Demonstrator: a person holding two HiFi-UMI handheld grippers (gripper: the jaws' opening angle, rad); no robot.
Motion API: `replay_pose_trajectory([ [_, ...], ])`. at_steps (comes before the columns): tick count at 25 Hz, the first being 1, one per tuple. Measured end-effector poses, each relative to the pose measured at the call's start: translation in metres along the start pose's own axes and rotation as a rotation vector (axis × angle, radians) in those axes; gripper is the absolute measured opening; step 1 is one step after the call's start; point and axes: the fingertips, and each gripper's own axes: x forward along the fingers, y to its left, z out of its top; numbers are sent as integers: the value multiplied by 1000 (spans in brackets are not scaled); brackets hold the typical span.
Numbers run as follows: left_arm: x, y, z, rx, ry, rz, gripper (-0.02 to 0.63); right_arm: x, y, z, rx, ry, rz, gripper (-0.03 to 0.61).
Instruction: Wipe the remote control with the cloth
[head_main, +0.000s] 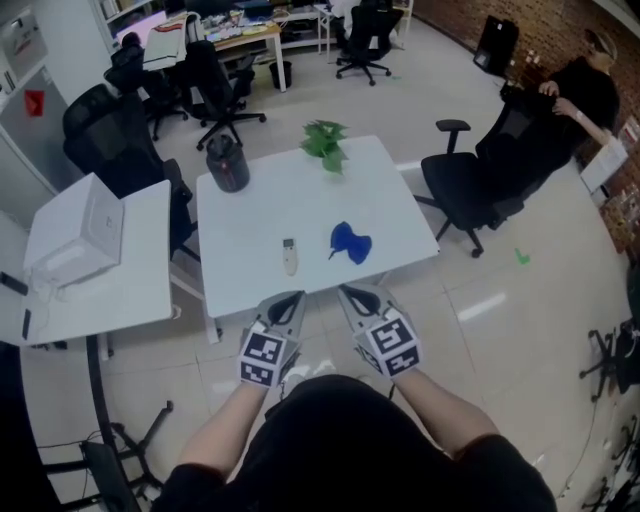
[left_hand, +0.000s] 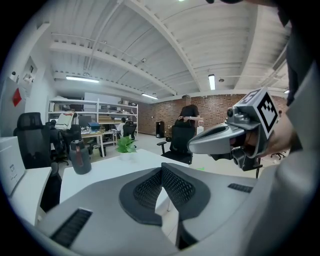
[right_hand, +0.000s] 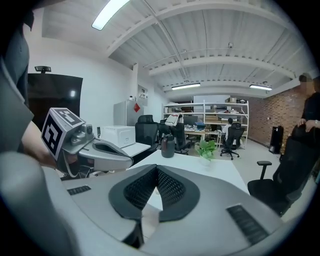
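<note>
Close to the person's body, short of the table's near edge, the left gripper (head_main: 293, 298) and right gripper (head_main: 351, 292) are both clenched on nothing. Ahead on the white table (head_main: 260, 205) lies the remote control (head_main: 290, 256) — straight beyond the left gripper, its long axis running away from the person — with the crumpled blue cloth (head_main: 349, 242) near it, ahead of the right gripper. The right hand looks better placed for the cloth.

remote control (head_main: 290, 255) — slim, whitish, flat on the white table (head_main: 260, 200) near its front edge; blue cloth (head_main: 349, 242) crumpled just right of it — apart.
</note>
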Motion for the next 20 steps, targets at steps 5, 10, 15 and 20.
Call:
replay_pose_trajectory([
  [5,1,-5,7,32,6,20,0,0,1,2,-1,-15,26,9],
  [10,6,0,8,35,16,34,0,6,1,4,-8,-14,40,9],
  [15,10,4,4,33,31,29,0,11,1,5,-7,-10,42,9],
  [20,10,8,4,24,34,20,0,14,6,6,-10,-5,42,9],
])
